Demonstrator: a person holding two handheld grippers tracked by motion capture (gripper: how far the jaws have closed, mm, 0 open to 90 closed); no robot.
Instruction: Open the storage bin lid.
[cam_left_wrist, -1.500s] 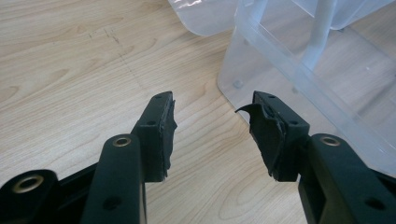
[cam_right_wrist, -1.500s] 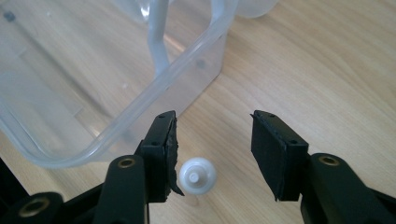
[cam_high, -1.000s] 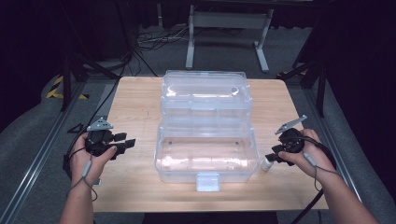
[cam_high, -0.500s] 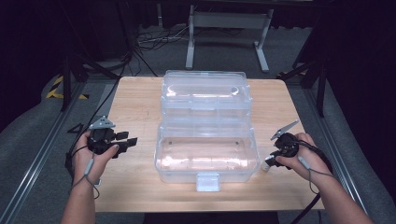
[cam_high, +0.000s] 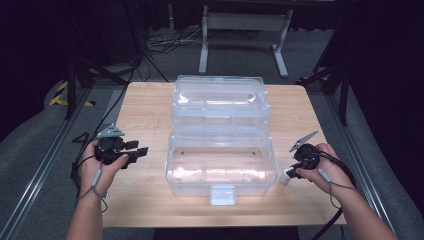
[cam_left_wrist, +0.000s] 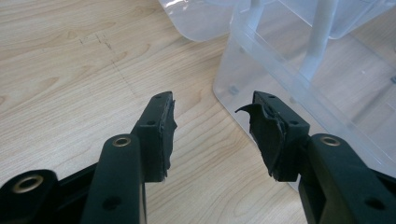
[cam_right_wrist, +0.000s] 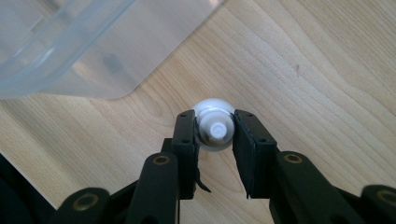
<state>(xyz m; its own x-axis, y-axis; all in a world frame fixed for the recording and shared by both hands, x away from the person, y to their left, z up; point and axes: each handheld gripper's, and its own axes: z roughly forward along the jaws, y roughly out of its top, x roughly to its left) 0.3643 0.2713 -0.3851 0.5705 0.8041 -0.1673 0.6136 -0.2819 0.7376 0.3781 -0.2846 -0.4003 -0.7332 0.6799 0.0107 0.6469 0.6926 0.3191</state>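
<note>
One small round white bulb (cam_right_wrist: 214, 127) sits between the right gripper (cam_right_wrist: 214, 140) fingers, which have just been closing and squeeze it. The left gripper (cam_left_wrist: 212, 133) fingers are spread apart, holding nothing.

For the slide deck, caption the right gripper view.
Right tool closing on a small white bulb-shaped object on the wooden table.

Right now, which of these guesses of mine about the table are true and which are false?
1. The clear plastic box has its lid open. True.
2. The right gripper has a small white bulb-like thing between its jaws. True; they have just been closing on it.
3. The left gripper holds a white cap. False: nothing is between its open jaws.
4. The box is full of tools. False: it looks empty.
5. The wooden table carries the box. True.
</note>
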